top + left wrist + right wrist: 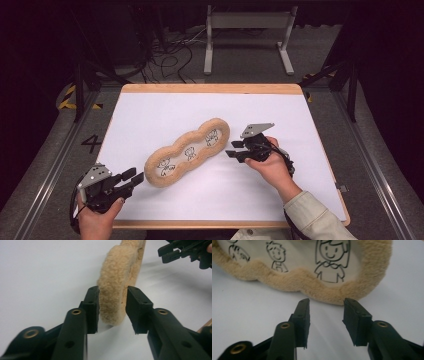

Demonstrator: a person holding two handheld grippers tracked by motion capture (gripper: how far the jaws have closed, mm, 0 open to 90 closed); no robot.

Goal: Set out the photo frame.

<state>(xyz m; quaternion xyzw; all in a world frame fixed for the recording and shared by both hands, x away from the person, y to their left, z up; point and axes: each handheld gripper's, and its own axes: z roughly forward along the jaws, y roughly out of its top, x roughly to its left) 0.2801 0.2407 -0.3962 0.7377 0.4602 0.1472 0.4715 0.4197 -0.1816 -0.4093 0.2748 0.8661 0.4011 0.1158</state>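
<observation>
A plush frame (pixel 187 152), tan and fuzzy with three scalloped lobes, lies flat on the white table top (pixel 150 110) between the two grippers. Its pale inner panel carries three line-drawn cartoon figures in a row.

The left gripper (pixel 134 178) sits at the near left end of the frame, held in the person's left hand (pixel 95 215). In the left gripper view the fuzzy rim (pixel 117 287) of that end stands between the two black jaws: the left jaw lies right against the fur or almost so, while a slim gap shows between the fur and the right jaw. The jaws stand partly apart and do not squeeze the rim; the fur keeps its round outline.

The right gripper (pixel 235 150) sits just beside the far right lobe of the frame, in the person's right hand (pixel 272 167), with a pale green sleeve (pixel 312 215) behind the wrist. In the right gripper view the jaws are spread with bare white table between them, and the frame's furry edge (pixel 329 293) lies just ahead of the tips, apart from both. Straight beyond the gap between those jaws is the largest-looking drawn figure (pixel 330 261), with a second figure (pixel 277 256) off to the left jaw's side.

The other gripper (pixel 183 251) shows in the upper right of the left gripper view, past the far end of the frame and beyond the right jaw
</observation>
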